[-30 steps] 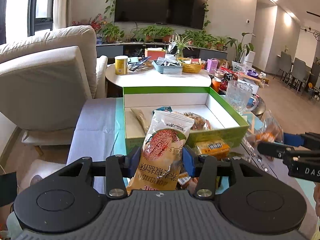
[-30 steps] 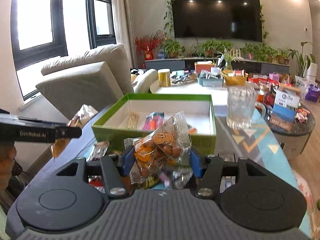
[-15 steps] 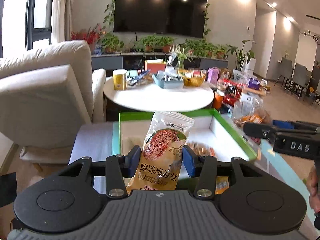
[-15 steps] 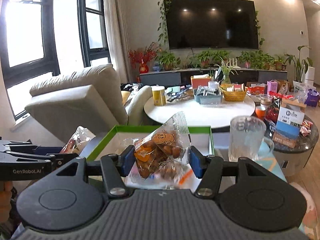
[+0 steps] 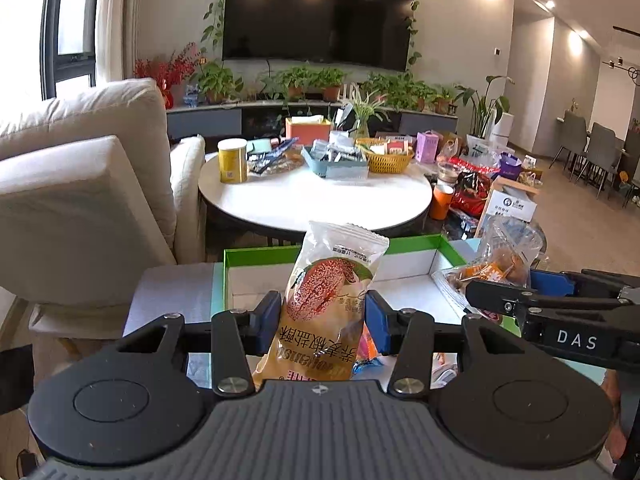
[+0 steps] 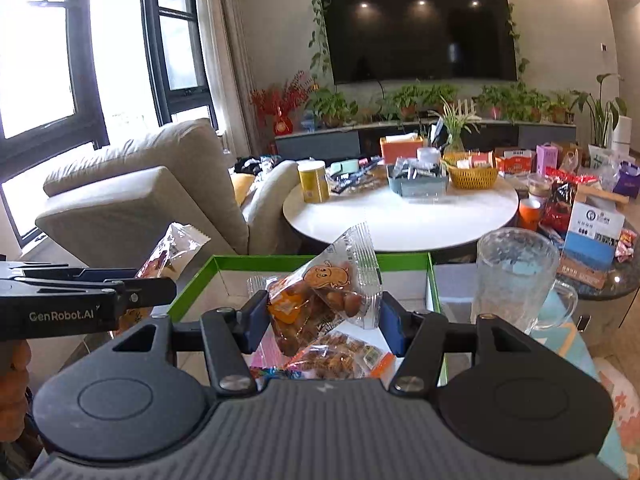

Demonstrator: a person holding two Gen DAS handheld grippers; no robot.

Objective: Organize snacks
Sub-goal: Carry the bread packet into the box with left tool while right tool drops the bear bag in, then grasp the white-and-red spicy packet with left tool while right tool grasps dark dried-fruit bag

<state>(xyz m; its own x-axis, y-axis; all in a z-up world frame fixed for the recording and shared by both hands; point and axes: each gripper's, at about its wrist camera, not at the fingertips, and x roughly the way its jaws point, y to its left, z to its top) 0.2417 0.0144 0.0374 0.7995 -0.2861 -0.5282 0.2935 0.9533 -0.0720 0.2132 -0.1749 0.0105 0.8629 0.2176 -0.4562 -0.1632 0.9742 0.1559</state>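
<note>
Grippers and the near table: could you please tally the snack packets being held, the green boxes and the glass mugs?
Held snack packets: 2 (tall packet in the left gripper, nut packet in the right gripper)
Green box: 1
Glass mug: 1
Total: 4

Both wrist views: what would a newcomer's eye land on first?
The two held packets: a tall cracker pack clamped upright in the left gripper, and a clear nut bag tilted in the right gripper. Both hang over the green box, which already holds snacks.
</note>
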